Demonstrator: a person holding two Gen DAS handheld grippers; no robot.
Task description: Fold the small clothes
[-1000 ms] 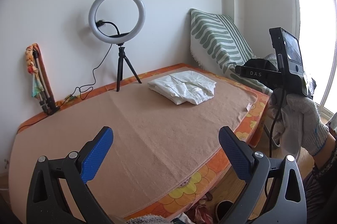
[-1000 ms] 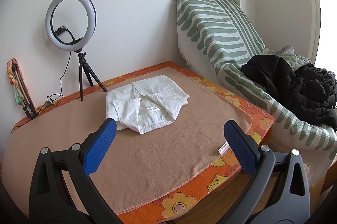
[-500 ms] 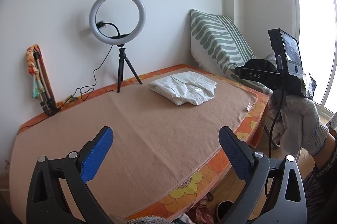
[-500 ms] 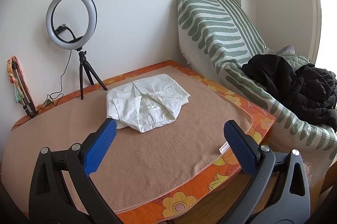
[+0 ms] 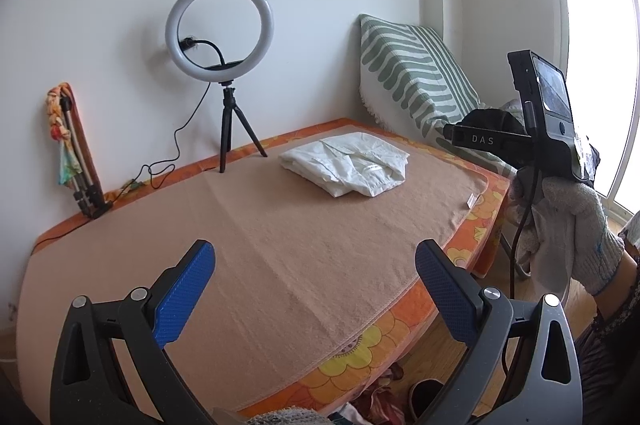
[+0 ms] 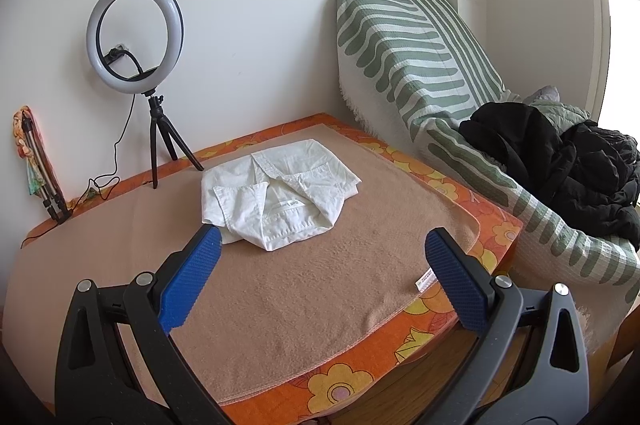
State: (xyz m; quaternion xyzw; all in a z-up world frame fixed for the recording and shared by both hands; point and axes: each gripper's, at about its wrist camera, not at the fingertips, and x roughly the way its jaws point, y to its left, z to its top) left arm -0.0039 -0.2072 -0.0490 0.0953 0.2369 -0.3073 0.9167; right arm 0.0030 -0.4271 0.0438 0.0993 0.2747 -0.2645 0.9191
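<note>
A small white shirt (image 6: 280,191) lies folded into a compact bundle on the tan blanket (image 6: 304,301), toward the far right part of the table; it also shows in the left wrist view (image 5: 348,167). My left gripper (image 5: 314,275) is open and empty, held above the near edge of the blanket, well short of the shirt. My right gripper (image 6: 322,257) is open and empty, hovering just in front of the shirt. The right gripper's body and the gloved hand (image 5: 576,225) holding it show at the right of the left wrist view.
A ring light on a black tripod (image 6: 154,145) stands at the back by the wall, its cable trailing left. A folded tripod with a colourful strap (image 6: 38,169) leans at the back left. A striped throw (image 6: 420,65) and black jacket (image 6: 560,169) lie right of the table.
Both grippers stay open and have drifted only slightly; the views have shifted a little. The shirt has not moved.
</note>
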